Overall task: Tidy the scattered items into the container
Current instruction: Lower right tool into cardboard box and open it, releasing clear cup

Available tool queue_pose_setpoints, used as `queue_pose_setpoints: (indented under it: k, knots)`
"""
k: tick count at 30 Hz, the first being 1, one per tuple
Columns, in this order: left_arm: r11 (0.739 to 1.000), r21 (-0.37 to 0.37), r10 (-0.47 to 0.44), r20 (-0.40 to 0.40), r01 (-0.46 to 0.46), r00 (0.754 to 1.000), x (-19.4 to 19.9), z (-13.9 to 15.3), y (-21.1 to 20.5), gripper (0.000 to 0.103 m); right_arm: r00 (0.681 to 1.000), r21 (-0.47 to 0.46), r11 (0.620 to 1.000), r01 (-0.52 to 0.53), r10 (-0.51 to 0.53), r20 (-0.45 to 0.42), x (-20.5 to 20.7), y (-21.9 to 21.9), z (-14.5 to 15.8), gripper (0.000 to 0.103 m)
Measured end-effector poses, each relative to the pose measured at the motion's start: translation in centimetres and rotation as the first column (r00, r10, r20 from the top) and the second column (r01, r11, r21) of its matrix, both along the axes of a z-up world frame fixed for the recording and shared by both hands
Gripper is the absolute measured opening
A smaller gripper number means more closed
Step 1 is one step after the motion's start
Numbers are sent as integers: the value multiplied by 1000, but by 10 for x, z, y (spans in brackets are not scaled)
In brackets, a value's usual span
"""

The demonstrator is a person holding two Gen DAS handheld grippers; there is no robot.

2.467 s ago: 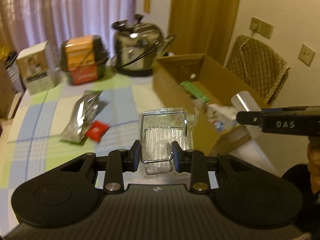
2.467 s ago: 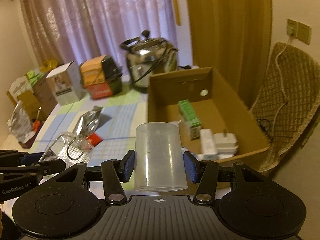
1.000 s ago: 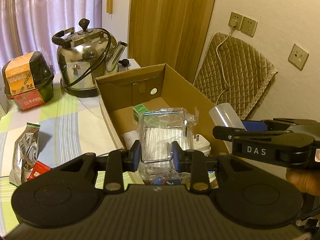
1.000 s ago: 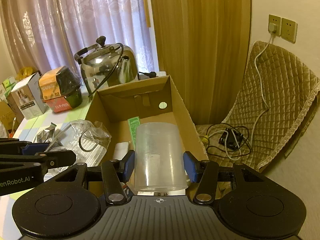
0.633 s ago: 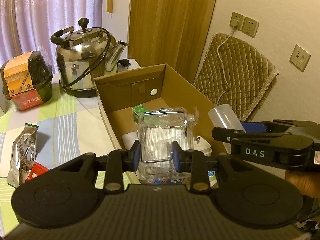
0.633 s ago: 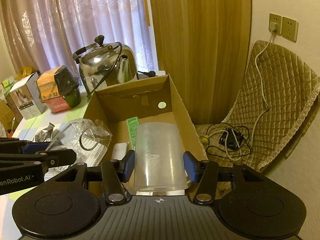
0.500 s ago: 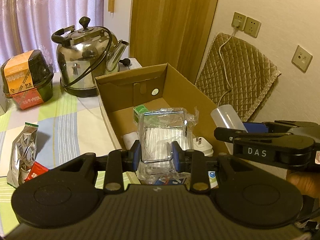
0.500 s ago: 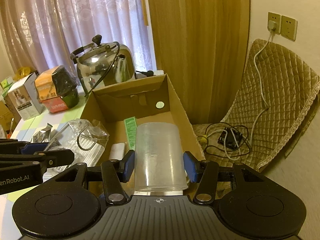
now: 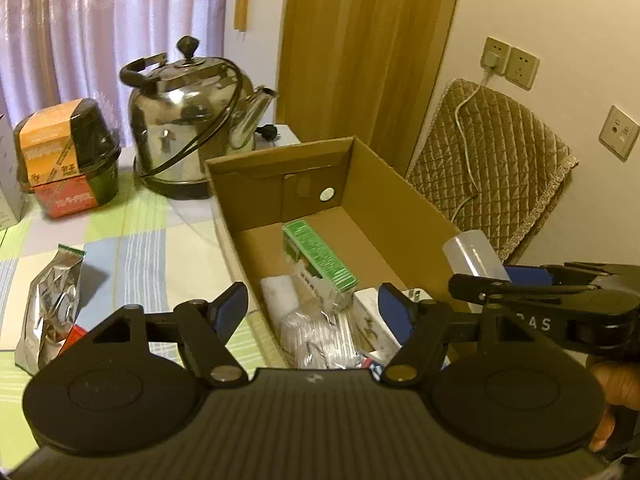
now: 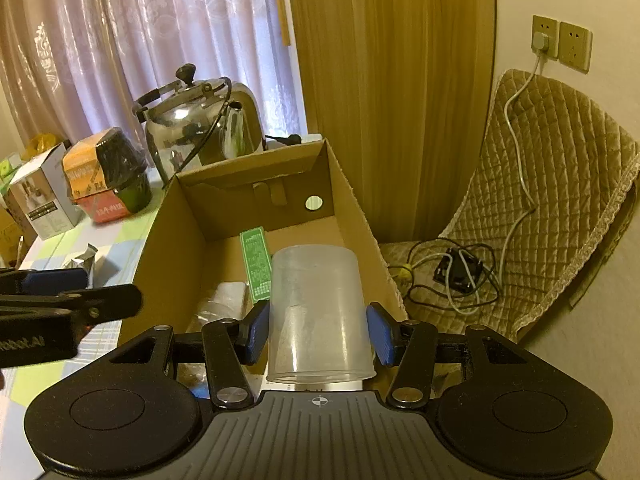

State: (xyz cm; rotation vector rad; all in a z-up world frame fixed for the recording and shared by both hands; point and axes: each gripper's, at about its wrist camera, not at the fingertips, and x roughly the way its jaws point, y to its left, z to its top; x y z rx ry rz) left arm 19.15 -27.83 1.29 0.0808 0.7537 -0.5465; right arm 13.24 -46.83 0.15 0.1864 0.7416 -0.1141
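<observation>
A table covered in a pastel checked cloth [image 9: 140, 248] carries an open brown cardboard box [image 9: 400, 208], a steel kettle [image 9: 188, 120], an orange-and-black bowl pack [image 9: 64, 152] and a crinkled silver foil pouch [image 9: 52, 304].

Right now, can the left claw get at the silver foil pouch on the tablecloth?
Probably yes. The left claw is open and empty, and the silver foil pouch lies uncovered on the tablecloth, outside the cardboard box.

An open brown cardboard box [image 9: 396, 208] stands on the desk. Inside it lie a green carton [image 9: 320, 258], a clear plastic packet [image 9: 316, 340] at its near end, and white items. A frosted plastic cup [image 10: 318, 312], upside down, sits above the box's near end. A silver foil pouch [image 9: 50, 300] lies left of the box.
</observation>
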Motion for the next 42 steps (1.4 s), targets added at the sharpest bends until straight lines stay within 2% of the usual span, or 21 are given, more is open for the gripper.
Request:
queue_pose_setpoints:
  k: [11, 25, 30, 31, 32, 33, 35, 42]
  knots:
    - [999, 4, 41, -4, -41, 999, -6, 0, 27, 68, 1000, 5, 1000, -23, 23, -10, 3, 13, -4, 54]
    - [998, -1, 58, -21, -58, 998, -10, -5, 43, 68, 998, -2, 998, -64, 64, -23, 14, 29, -4, 54]
    - [998, 2, 62, -26, -62, 998, -9, -7, 46, 68, 997, -3, 997, -72, 72, 3, 20, 32, -3, 55]
    - [998, 4, 61, -27, -61, 998, -9, -7, 46, 68, 997, -12, 997, -73, 73, 12, 21, 33, -3, 57]
    - [998, 6, 61, -30, -60, 998, -9, -8, 46, 68, 998, -24, 998, -66, 66, 18, 22, 33, -3, 86]
    - [998, 10, 61, -31, -61, 998, -9, -8, 47, 68, 998, -29, 998, -51, 52, 36, 20, 33, -2, 101]
    - [998, 10, 61, -35, -61, 997, -9, -9, 49, 68, 997, -12, 998, -54, 55, 56, 17, 32, 0, 103]
    - [998, 12, 67, -43, -66, 997, -11, -11, 54, 68, 999, 3, 999, -40, 40, 32, 10, 33, -2, 103]
